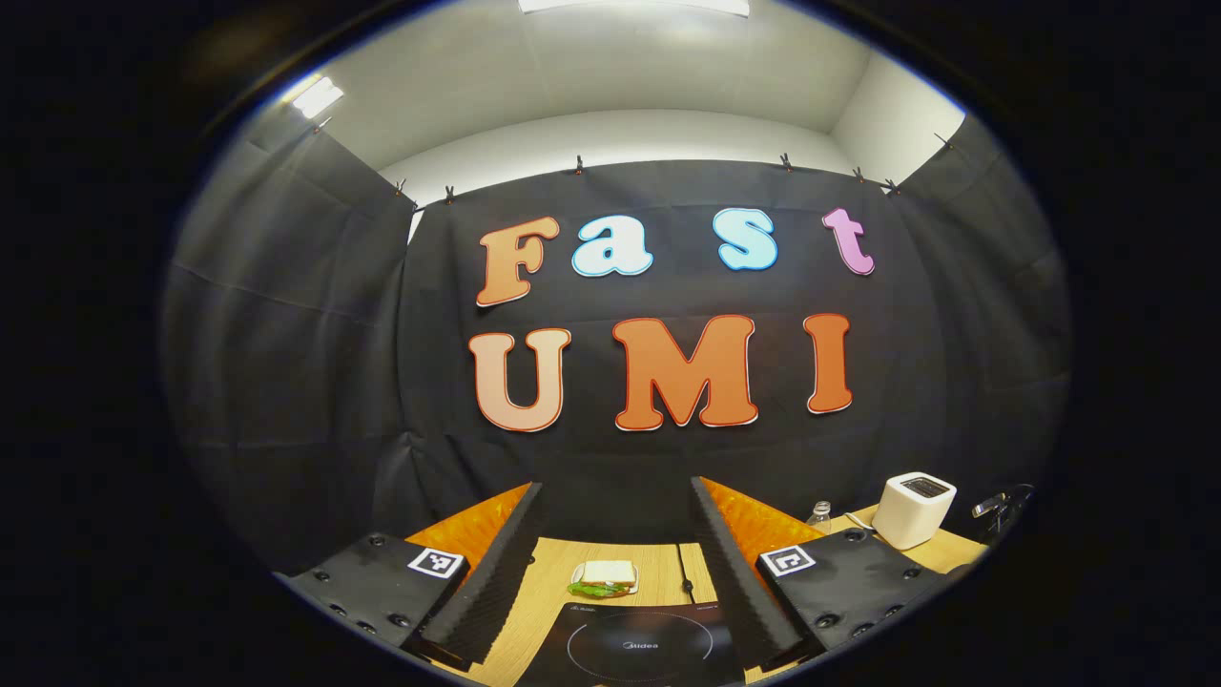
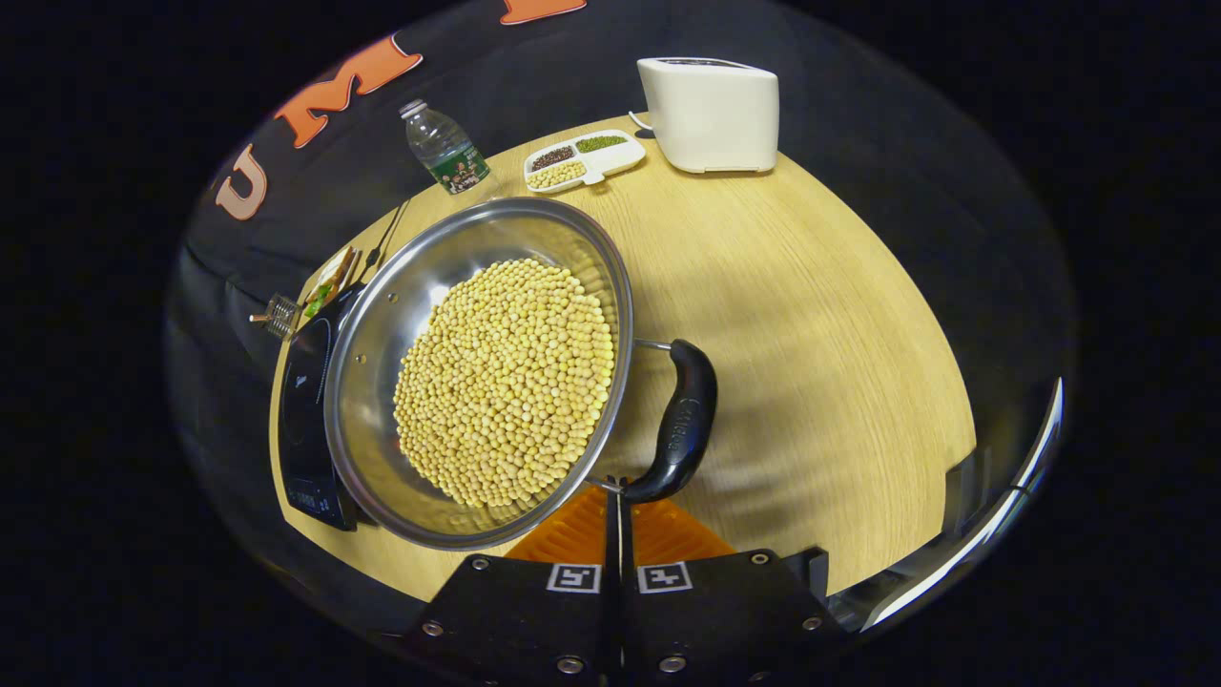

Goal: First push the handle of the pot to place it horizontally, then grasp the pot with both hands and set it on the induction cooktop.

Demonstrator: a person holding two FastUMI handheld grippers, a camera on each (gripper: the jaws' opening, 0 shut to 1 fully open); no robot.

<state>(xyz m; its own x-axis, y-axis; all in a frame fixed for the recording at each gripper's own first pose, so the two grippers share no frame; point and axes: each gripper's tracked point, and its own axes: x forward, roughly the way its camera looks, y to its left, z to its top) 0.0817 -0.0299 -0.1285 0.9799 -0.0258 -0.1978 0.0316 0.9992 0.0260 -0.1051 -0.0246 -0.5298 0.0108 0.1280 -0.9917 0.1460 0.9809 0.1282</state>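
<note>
A steel pot (image 2: 382, 343) full of yellow beans (image 2: 506, 382) stands on the wooden table (image 2: 811, 315), its left side against or over the black induction cooktop (image 2: 303, 420). Its black handle (image 2: 682, 420) curves along the pot's right rim. My right gripper (image 2: 618, 491) is shut, its tips at the handle's lower end by the rim; whether they touch it is unclear. My left gripper (image 1: 615, 487) is open and held high, facing the wall, with nothing between its fingers. Below it lies the cooktop (image 1: 637, 649).
A white toaster (image 2: 711, 114), a divided tray of grains (image 2: 584, 160) and a water bottle (image 2: 446, 151) stand at the table's far side. A sandwich (image 1: 606, 577) lies behind the cooktop. Bare table stretches right of the pot. A metal rail (image 2: 1011, 506) runs at the right.
</note>
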